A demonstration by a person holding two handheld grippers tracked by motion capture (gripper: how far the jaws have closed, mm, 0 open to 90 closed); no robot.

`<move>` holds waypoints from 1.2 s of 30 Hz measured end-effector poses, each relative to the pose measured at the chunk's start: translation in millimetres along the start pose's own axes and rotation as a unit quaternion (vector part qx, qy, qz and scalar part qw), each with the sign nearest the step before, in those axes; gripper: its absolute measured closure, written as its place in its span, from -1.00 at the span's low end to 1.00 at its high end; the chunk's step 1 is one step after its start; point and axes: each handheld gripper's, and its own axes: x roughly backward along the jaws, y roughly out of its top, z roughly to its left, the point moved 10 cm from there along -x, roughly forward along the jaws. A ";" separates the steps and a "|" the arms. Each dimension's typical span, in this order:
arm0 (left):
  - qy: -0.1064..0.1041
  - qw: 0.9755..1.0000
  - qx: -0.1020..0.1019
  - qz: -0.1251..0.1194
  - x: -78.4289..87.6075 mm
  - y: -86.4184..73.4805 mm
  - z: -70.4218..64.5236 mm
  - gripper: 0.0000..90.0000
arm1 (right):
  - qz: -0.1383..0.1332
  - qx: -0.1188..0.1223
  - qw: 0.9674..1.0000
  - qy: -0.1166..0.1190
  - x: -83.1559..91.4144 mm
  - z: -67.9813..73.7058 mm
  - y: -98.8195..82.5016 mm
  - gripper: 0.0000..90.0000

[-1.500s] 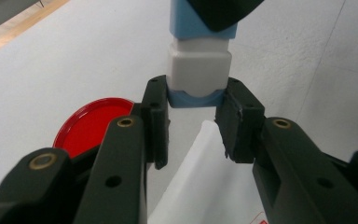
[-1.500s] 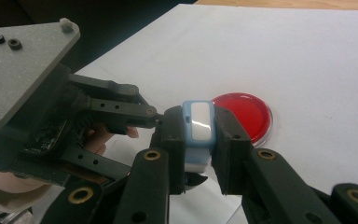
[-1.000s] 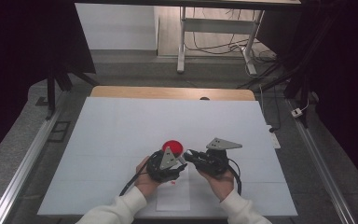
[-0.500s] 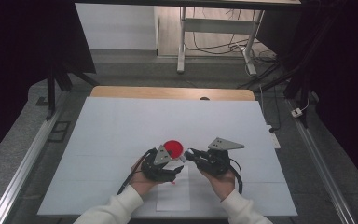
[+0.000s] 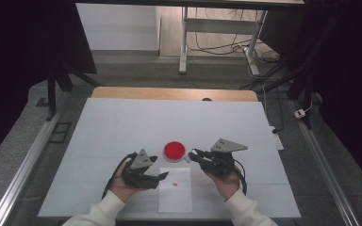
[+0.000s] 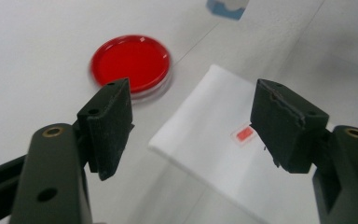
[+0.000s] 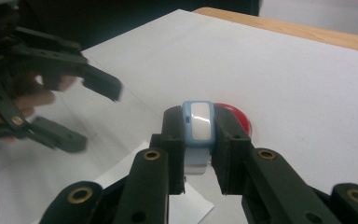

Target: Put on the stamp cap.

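On the near half of a white table point(image 5: 122, 127), seen from the high view, a person's two hands hold a gripper each, either side of a white paper sheet point(image 5: 175, 197). Left gripper point(image 5: 162, 176): held low at the sheet's left edge, pointing right toward it. Left gripper view: jaws spread wide with nothing between them; beyond them lie the sheet's corner point(image 6: 205, 135) and a small red chip point(image 6: 245, 134) resting on the paper, close to the right-hand jaw in this view. High view: the chip appears as a tiny red mark point(image 5: 174, 184) near the sheet's middle, just right of the left gripper's tips.

Red dish point(image 5: 174, 150): round, shallow, with a clear rim, standing on the table just beyond the sheet's far edge, between the two grippers. Left gripper view: the dish point(image 6: 130, 63) lies apart from the sheet, up and left of it.

Right gripper point(image 5: 194, 156): held right of the dish, pointing left, tips near the dish's right side. Right gripper view: jaws closed narrow on a small pale blue object with a white face point(image 7: 200, 128), gripped upright between the pads; what the object is cannot be told. Behind it part of the red dish point(image 7: 237, 119) shows, and farther left the other gripper point(image 7: 95, 114), blurred, in a hand.

A wooden edge point(image 5: 174, 93) borders the table's far side.
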 end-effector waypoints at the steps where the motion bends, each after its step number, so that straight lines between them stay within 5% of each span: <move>1: 0.002 1.000 0.003 -0.001 3.6 -2.4 2.0 -0.33 | -0.001 0.002 1.000 -0.001 0.3 -1.0 0.2 0.68; 9: 0.026 0.999 0.039 -0.004 37.5 -32.8 24.4 -0.32 | -0.001 0.007 1.000 -0.006 2.5 -5.8 0.8 0.68; 18: 0.042 0.998 0.052 -0.002 58.8 -53.0 35.4 -0.31 | 0.001 0.010 1.000 -0.012 4.0 -11.1 0.4 0.68; 27: 0.054 0.996 0.073 0.003 69.3 -69.0 48.3 -0.31 | 0.000 0.013 1.000 -0.018 5.0 -14.9 0.6 0.68; 36: 0.054 0.996 0.074 0.006 67.9 -69.8 49.6 -0.31 | -0.001 0.019 1.000 -0.021 5.3 -15.3 1.2 0.68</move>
